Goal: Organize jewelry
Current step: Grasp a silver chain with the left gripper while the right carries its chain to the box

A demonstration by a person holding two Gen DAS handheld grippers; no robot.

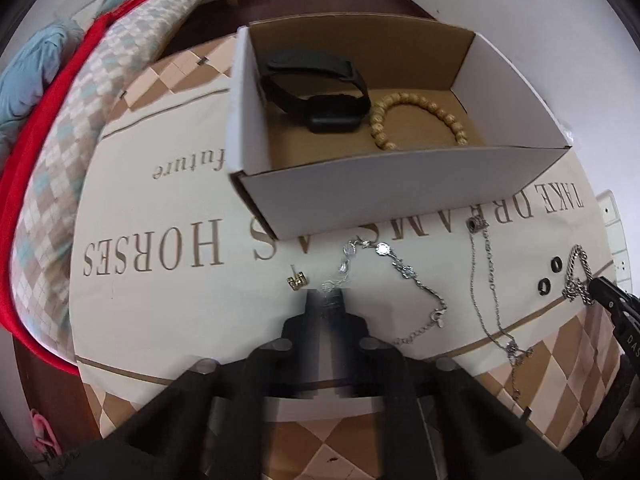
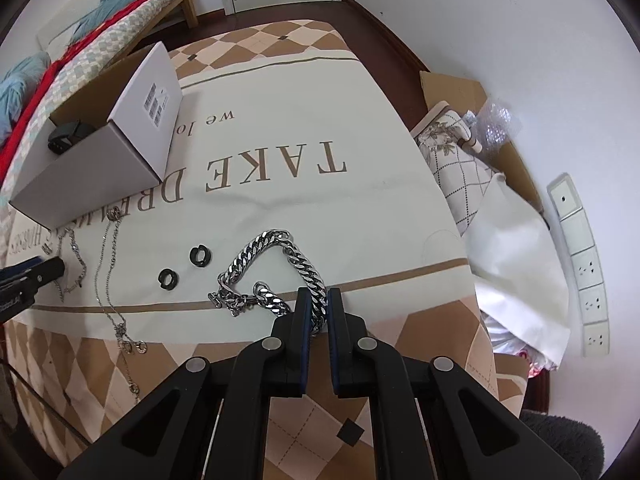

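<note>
**Silver, Black and Beige on a Lettered Cloth**

The cloth (image 2: 360, 128) is cream in the middle with brown lettering, a thin brown line, and a border of tan, peach and white diamonds. The box (image 1: 400, 184) is white outside and plain cardboard brown inside. In it lie a black watch (image 1: 320, 100) and a pale beige bead bracelet (image 1: 416, 116). The curb chain (image 2: 272, 272) is shiny silver; the two small rings (image 2: 184, 266) beside it are black. The right gripper (image 2: 317, 300) is black with blue pads. The bedding (image 1: 52, 128) shows red, light blue and a beige check.
</note>
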